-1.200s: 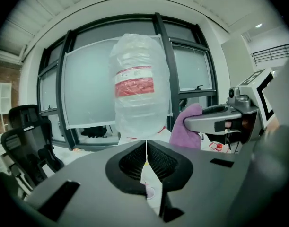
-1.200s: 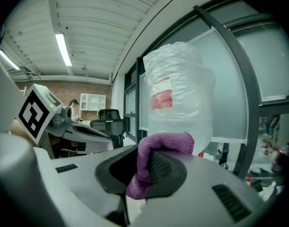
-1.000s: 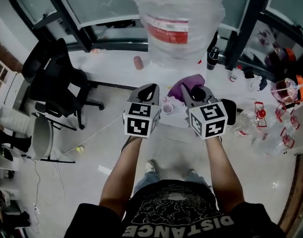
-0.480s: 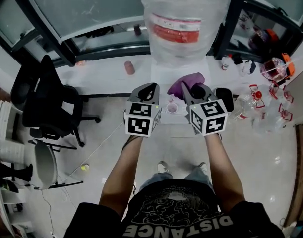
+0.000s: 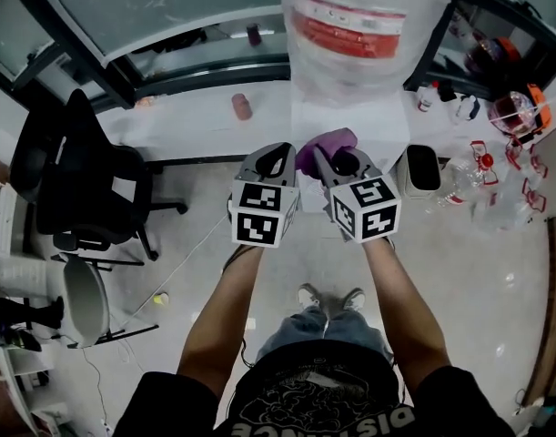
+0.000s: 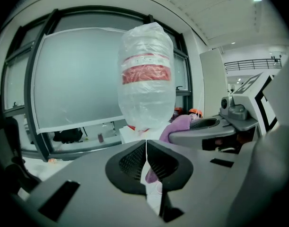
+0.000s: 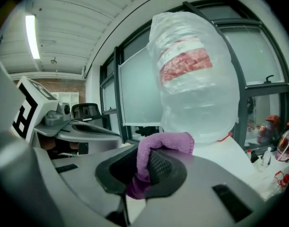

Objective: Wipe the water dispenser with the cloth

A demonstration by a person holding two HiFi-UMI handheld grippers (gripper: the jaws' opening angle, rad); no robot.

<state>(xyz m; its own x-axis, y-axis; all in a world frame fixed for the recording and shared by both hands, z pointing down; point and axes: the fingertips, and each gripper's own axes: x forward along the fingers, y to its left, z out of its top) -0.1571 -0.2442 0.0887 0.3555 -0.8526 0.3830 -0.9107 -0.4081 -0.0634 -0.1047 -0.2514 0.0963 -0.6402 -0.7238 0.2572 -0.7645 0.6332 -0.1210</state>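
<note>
The water dispenser (image 5: 346,116) is a white cabinet carrying a big bottle (image 5: 364,25) wrapped in clear plastic with a red label. It stands straight ahead, just beyond both grippers. My right gripper (image 5: 337,160) is shut on a purple cloth (image 5: 321,144), which folds over its jaws in the right gripper view (image 7: 158,148), with the bottle (image 7: 194,74) close behind. My left gripper (image 5: 276,155) is beside it, shut with nothing between its jaws. From the left gripper view, the bottle (image 6: 146,74) is ahead and the cloth (image 6: 178,126) is to the right.
A black office chair (image 5: 77,180) stands to the left. A dark bin (image 5: 421,169) sits right of the dispenser, with several empty clear bottles (image 5: 496,189) beyond it. A pink cup (image 5: 242,106) rests on the white ledge under the windows.
Both grippers have drawn closer to the dispenser, and the right one with the cloth now sits nearer the left one. The head view has shifted, and the bottle now fills the top middle.
</note>
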